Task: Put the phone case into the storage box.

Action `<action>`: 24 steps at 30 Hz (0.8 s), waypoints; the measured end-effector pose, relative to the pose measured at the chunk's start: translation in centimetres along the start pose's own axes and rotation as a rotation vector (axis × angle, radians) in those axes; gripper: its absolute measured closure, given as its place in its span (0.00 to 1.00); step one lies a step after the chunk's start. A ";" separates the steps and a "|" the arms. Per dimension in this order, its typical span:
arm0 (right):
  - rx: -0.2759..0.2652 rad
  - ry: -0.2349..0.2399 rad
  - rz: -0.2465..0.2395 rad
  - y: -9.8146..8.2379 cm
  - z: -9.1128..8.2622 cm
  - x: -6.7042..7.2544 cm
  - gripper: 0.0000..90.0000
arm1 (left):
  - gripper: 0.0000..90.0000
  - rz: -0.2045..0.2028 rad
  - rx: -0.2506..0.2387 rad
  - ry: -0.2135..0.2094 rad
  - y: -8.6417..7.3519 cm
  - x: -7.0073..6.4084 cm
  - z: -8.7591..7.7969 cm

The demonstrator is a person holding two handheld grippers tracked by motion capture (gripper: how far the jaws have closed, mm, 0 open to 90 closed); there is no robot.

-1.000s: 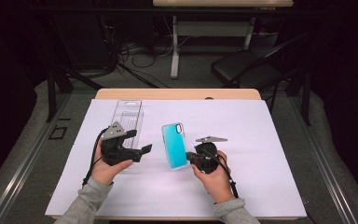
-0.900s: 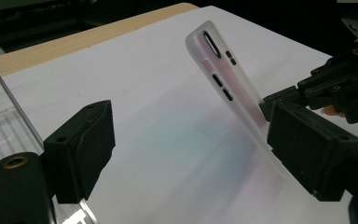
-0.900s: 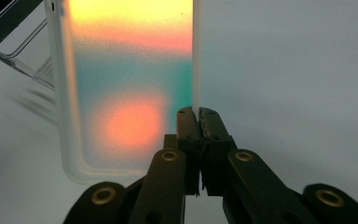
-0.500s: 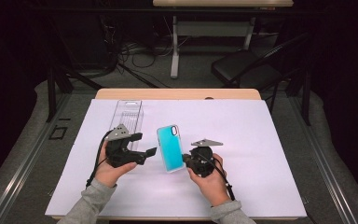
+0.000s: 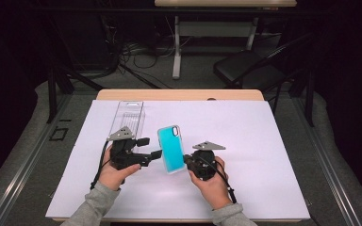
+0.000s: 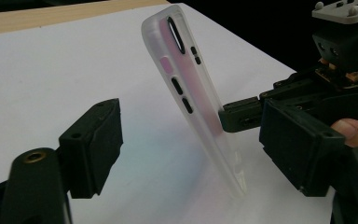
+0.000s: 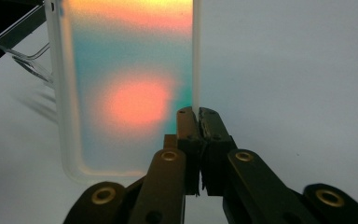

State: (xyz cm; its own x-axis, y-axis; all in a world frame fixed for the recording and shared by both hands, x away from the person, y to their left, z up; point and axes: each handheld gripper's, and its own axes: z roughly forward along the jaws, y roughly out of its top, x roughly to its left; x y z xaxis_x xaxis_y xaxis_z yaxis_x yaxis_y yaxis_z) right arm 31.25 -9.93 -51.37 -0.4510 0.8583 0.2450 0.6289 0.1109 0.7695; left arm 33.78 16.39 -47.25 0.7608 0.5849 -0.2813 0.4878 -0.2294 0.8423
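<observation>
Phone case stood on edge between two grippers

The frosted, soft-looking phone case point(image 5: 171, 149), teal inside, stands tilted on a white sheet point(image 5: 264, 141) over a wooden table point(image 5: 179, 94). The right gripper point(image 5: 188, 161) is pinched on its side rim; the left gripper point(image 5: 152, 149) has been narrowing its jaws, which stand apart beside it. A clear ridged box point(image 5: 129, 115) lies beyond, dark room behind.

From my right gripper view, the phone case point(image 7: 126, 84) runs off the top edge, and the clear box point(image 7: 21, 44) hides behind it.
</observation>
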 end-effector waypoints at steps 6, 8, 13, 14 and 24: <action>-0.019 0.002 -0.003 0.0 -0.1 0.0 0.98 | 0.31 -0.028 0.004 -0.025 -0.2 0.0 0.3; -0.020 0.001 -0.001 -0.1 -0.1 0.0 0.98 | 0.33 -0.038 0.010 -0.032 -0.3 0.0 0.4; -0.022 0.001 -0.002 -0.2 -0.2 0.1 0.98 | 0.37 -0.065 0.028 -0.055 -0.5 -0.1 0.7; -0.022 0.001 -0.002 -0.2 -0.2 0.1 0.98 | 0.37 -0.065 0.028 -0.055 -0.5 -0.1 0.7; -0.022 0.002 -0.009 -0.2 -0.2 0.1 0.98 | 0.40 -0.176 0.051 -0.099 -0.8 0.7 0.9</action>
State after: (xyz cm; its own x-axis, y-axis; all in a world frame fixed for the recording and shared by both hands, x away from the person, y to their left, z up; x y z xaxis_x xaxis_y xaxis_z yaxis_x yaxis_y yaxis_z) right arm 30.95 -9.97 -51.41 -0.4573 0.8565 0.2392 0.6112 0.1073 0.7842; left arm 34.31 16.23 -48.51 0.6990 0.5410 -0.4676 0.6359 -0.1711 0.7526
